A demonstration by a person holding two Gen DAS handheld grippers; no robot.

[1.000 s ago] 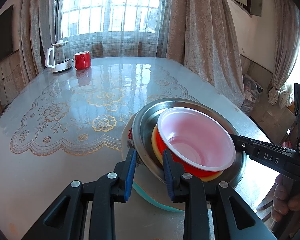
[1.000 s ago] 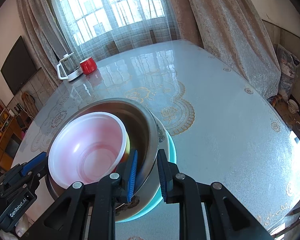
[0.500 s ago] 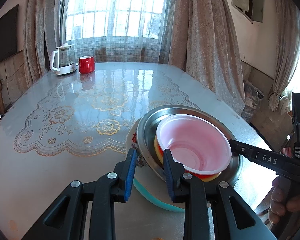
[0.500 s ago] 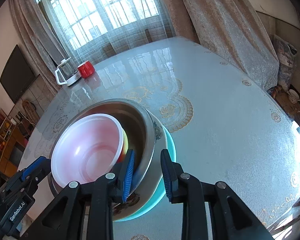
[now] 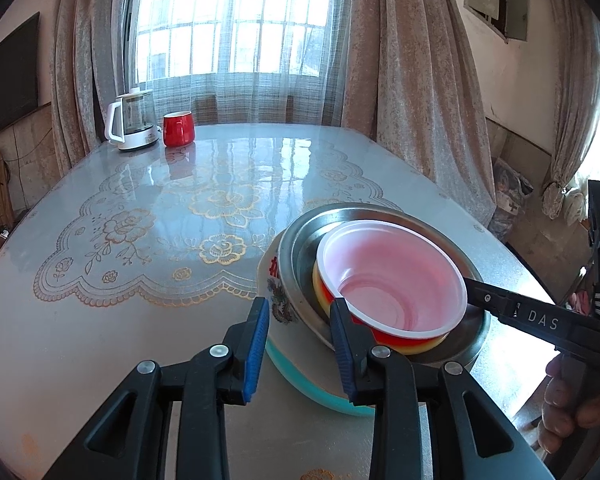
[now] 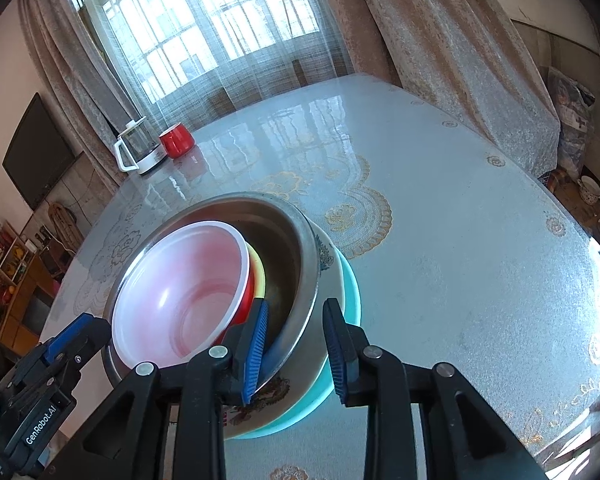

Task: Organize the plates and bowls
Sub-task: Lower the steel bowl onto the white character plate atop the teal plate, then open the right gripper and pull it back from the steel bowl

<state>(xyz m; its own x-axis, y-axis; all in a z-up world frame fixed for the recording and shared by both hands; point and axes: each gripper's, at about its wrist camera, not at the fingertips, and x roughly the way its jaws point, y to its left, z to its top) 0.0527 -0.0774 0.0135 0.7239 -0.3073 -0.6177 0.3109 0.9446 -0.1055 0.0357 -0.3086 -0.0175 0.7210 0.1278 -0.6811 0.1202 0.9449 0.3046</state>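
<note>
The nested bowls [image 5: 384, 284] sit stacked at my two o'clock, and both my left gripper [image 5: 300, 344] and right gripper [image 6: 294, 344] have just released, so stacking looks finished

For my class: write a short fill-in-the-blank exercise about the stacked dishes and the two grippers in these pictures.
1. The topmost bowl in the stack is white-rimmed and ____ outside.
2. It sits inside a large ____ bowl.
3. The bottom plate is ____.
4. Both the left gripper and right gripper are ____.

Missing words: red; metal; teal; open
</note>
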